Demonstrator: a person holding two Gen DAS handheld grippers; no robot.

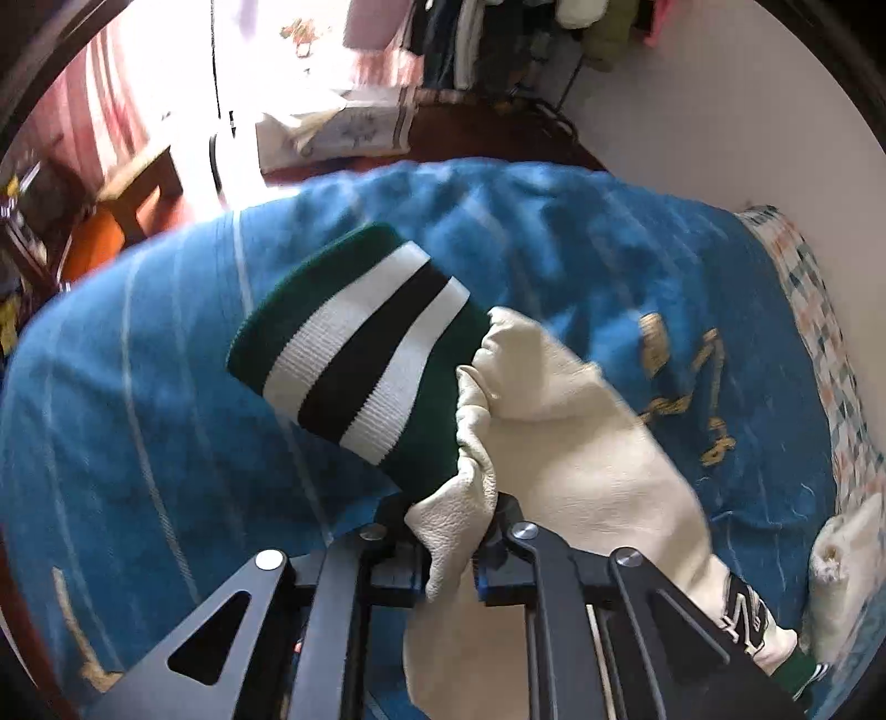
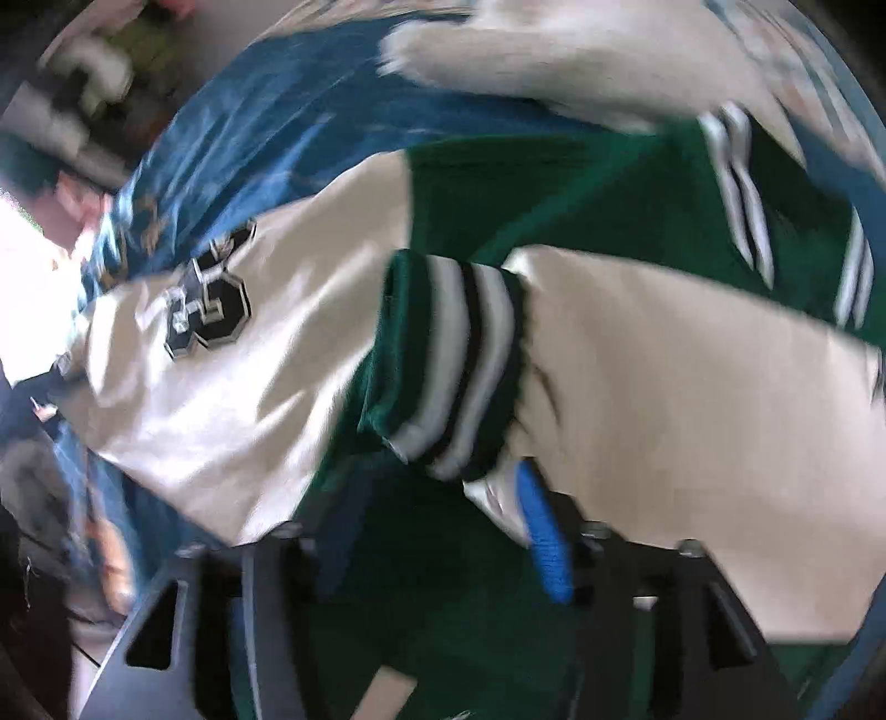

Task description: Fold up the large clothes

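A green varsity jacket (image 2: 554, 188) with cream leather sleeves lies on a blue bedspread (image 2: 266, 111). In the left wrist view my left gripper (image 1: 451, 545) is shut on a cream sleeve (image 1: 576, 432) just behind its green, white and black striped cuff (image 1: 365, 354), held above the bedspread (image 1: 138, 387). In the blurred right wrist view my right gripper (image 2: 443, 531) stands open over the green body; the other sleeve (image 2: 692, 387) with its striped cuff (image 2: 459, 365) lies across the right finger (image 2: 545, 545). A black number patch (image 2: 207, 307) shows on the left sleeve.
A checked pillow (image 1: 819, 332) lies at the bed's right edge by a white wall. Beyond the bed stand a wooden stool (image 1: 138, 188), a white box (image 1: 343, 127) and a rack of hanging clothes (image 1: 498, 44). Pink curtains hang at the far left.
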